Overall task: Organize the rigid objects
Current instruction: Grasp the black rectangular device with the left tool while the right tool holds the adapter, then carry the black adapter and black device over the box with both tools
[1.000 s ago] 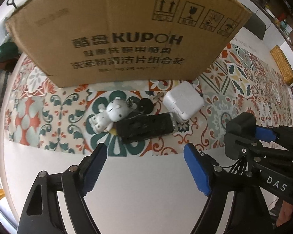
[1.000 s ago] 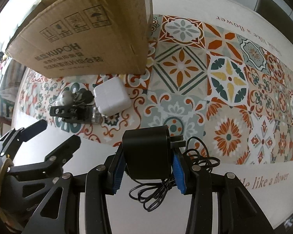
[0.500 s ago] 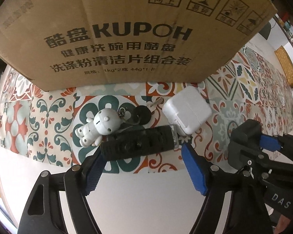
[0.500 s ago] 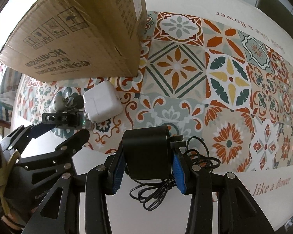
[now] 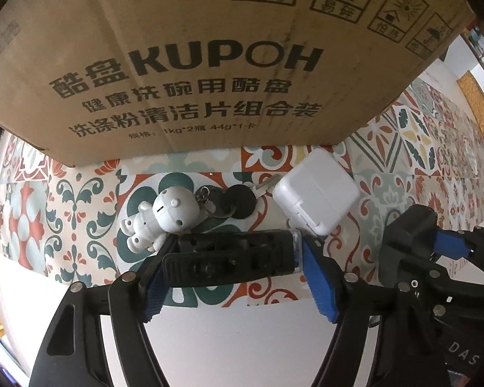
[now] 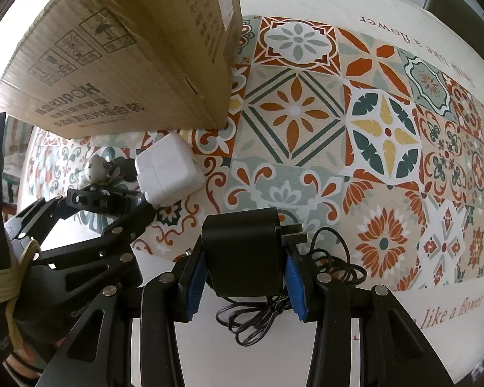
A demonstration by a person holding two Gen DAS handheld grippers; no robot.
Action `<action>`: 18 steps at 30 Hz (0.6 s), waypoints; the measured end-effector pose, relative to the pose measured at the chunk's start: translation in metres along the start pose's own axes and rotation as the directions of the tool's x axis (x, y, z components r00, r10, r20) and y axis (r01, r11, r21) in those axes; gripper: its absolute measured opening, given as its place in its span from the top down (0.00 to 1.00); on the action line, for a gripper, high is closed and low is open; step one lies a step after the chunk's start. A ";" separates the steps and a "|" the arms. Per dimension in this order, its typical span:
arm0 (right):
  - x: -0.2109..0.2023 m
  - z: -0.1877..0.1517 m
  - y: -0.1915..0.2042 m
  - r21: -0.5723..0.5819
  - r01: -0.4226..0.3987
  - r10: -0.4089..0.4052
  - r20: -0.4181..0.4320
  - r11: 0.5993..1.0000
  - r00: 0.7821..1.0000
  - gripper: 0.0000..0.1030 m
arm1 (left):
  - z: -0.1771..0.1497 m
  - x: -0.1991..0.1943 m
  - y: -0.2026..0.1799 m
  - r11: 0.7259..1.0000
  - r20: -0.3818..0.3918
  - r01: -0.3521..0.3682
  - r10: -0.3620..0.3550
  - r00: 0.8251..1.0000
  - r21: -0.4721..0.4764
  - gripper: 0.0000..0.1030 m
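My left tongs straddle the black clip-like gadget lying flat on the patterned tabletop; blue pads at both ends, whether they grip or just touch I cannot tell. White bear keychain at 11 o'clock of the gadget, touching it; its black key at 12. White charger cube at 1 o'clock, just beside the gadget's end. Cardboard box stands behind all of these. My right tongs are clenched on the black power adapter, prongs pointing to 3 o'clock, its tangled cable trailing below at 5.
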State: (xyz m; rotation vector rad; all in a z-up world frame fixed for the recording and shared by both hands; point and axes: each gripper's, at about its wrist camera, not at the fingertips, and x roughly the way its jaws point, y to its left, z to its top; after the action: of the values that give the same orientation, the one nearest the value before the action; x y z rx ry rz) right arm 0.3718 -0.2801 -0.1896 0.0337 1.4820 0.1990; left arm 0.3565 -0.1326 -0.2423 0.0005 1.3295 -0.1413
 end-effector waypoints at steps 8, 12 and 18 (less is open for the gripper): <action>-0.002 -0.008 0.010 0.007 -0.005 0.005 0.006 1.000 1.000 0.58 | -0.019 -0.012 0.013 1.000 -0.001 0.019 -0.019 1.000 -0.005 0.29; -0.009 -0.018 0.016 0.022 -0.012 0.012 0.015 1.000 1.000 0.58 | -0.027 -0.029 0.019 1.000 0.020 0.025 -0.025 0.999 -0.004 0.29; -0.026 -0.031 0.025 0.028 -0.018 0.017 0.042 0.999 0.999 0.58 | -0.031 -0.056 0.027 0.999 0.062 0.032 -0.032 0.998 0.001 0.29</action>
State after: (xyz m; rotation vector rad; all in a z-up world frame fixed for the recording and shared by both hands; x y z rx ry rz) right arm 0.3365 -0.2624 -0.1631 0.0734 1.4430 0.1909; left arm 0.3168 -0.0981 -0.1979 -0.0251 1.2680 -0.1676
